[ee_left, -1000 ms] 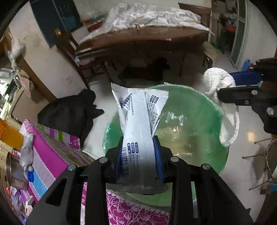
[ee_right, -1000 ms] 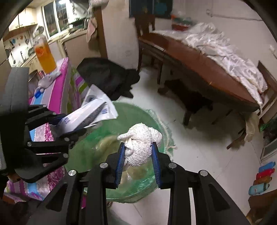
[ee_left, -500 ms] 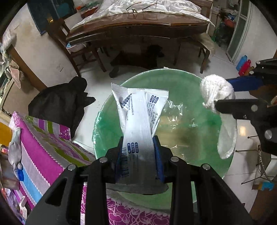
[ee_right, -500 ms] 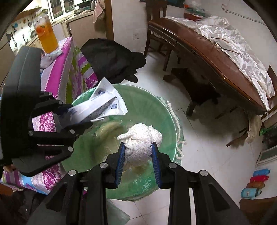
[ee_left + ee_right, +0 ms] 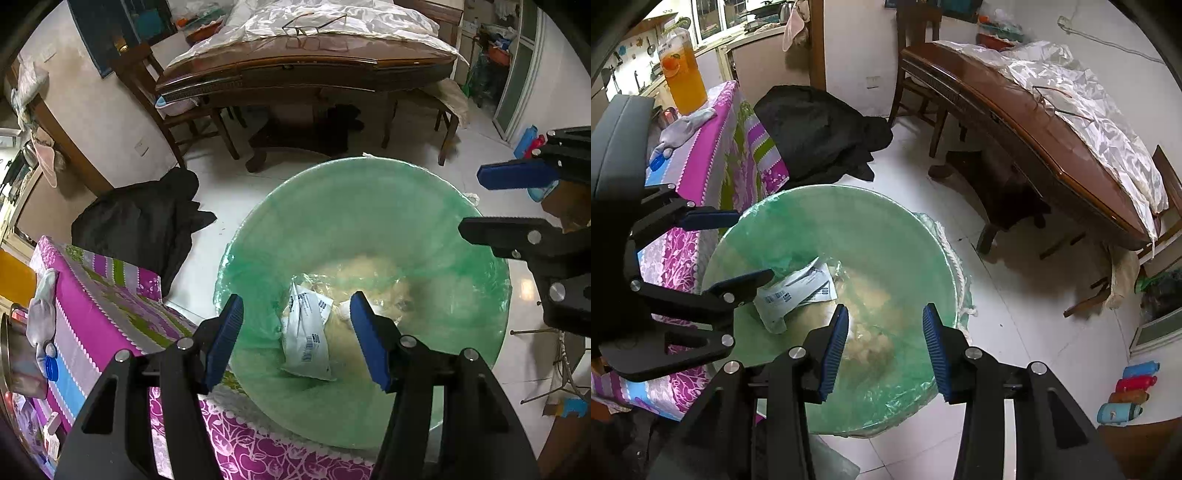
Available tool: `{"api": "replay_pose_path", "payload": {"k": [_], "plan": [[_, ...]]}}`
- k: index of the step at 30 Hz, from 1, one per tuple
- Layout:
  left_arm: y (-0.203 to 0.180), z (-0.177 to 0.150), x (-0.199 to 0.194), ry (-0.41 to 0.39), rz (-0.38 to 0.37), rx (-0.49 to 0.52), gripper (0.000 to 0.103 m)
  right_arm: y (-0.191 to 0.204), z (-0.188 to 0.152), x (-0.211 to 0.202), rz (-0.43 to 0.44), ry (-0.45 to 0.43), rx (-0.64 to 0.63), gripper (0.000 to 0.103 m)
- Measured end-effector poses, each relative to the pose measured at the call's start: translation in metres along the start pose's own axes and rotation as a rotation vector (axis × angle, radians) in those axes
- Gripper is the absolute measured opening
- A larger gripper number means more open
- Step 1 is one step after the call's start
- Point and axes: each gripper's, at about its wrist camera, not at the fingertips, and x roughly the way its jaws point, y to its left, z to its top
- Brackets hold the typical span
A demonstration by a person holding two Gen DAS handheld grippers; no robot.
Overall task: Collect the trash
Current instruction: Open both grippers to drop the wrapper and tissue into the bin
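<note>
The left hand-held gripper is held released and empty above the bin; straight below its fingers the packet is seen lying on the bin's contents. The packet is judged light, thin and slippery, best pinched at a flat edge. The bin is lined with a green bag and holds pale scraps. To the right, the right hand-held gripper is likewise spread wide, holding nothing.

Your way down into the green-lined bin is open; the cloth-covered bench crowds its left rim, and bare floor lies right.
</note>
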Motion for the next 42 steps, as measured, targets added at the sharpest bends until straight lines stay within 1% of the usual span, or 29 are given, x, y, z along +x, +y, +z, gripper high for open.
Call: {"api": "replay_pose_path", "payload": {"k": [11, 17, 19, 23, 24, 27, 29, 31, 35, 40, 42], "plan": [[-0.008, -0.003, -0.004, -0.029, 0.04, 0.032, 0.058, 0.004, -0.003, 0.004, -0.018, -0.002, -0.018, 0.043], [-0.005, -0.007, -0.006, -0.044, 0.076, 0.017, 0.058, 0.007, -0.005, 0.004, -0.012, -0.011, -0.014, 0.043], [-0.004, -0.01, -0.008, -0.056, 0.101, 0.012, 0.058, 0.01, -0.007, 0.005, -0.014, -0.015, -0.015, 0.043], [-0.003, -0.018, -0.014, -0.072, 0.128, 0.001, 0.058, 0.013, -0.009, 0.006, -0.001, -0.031, 0.002, 0.043], [-0.002, -0.021, -0.016, -0.078, 0.143, -0.005, 0.058, 0.014, -0.01, 0.005, -0.004, -0.041, 0.006, 0.043], [0.003, -0.029, -0.022, -0.09, 0.149, -0.031, 0.058, 0.024, -0.015, 0.001, -0.024, -0.099, 0.012, 0.043], [0.007, -0.037, -0.026, -0.098, 0.162, -0.048, 0.058, 0.031, -0.018, -0.002, -0.007, -0.129, 0.02, 0.043], [0.012, -0.046, -0.029, -0.103, 0.186, -0.062, 0.058, 0.039, -0.02, -0.005, -0.008, -0.165, 0.023, 0.043], [0.02, -0.061, -0.034, -0.111, 0.201, -0.099, 0.058, 0.059, -0.023, -0.012, 0.0, -0.231, 0.025, 0.043], [0.031, -0.08, -0.043, -0.134, 0.262, -0.133, 0.058, 0.083, -0.028, -0.023, 0.023, -0.317, 0.04, 0.043], [0.038, -0.089, -0.046, -0.137, 0.269, -0.152, 0.058, 0.09, -0.03, -0.025, 0.024, -0.343, 0.053, 0.043]]}}
